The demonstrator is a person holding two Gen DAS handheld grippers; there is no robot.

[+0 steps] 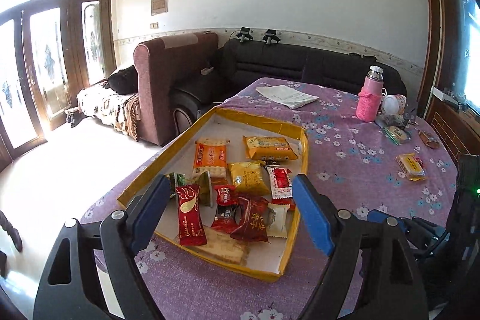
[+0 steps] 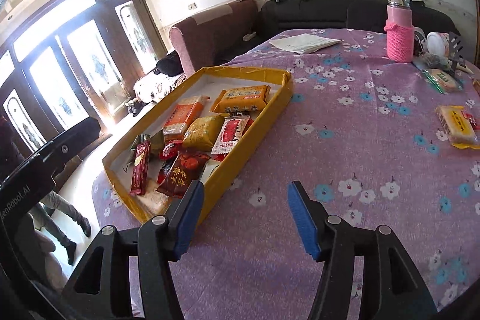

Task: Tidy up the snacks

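A shallow yellow cardboard tray [image 1: 264, 117] [image 2: 264, 107] lies on the purple flowered tablecloth and holds several wrapped snacks: orange cracker packs [image 1: 208, 159], yellow packs [image 1: 270, 147] and dark red bars [image 1: 190, 215]. My left gripper [image 1: 231, 186] hangs open above the tray's near end, nothing between its blue pads. My right gripper [image 2: 246, 194] is open over the cloth just right of the tray, empty. A yellow snack pack [image 1: 411, 167] [image 2: 457, 126] lies loose on the cloth to the right, with a green-edged pack [image 2: 444, 80] farther back.
A pink flask in a knitted sleeve [image 1: 370, 98] [image 2: 399, 35], folded papers [image 1: 286, 95] and small clutter stand at the table's far side. Sofas [image 1: 180, 74] line the wall behind. A person's legs [image 2: 66, 218] show at the lower left beside the table.
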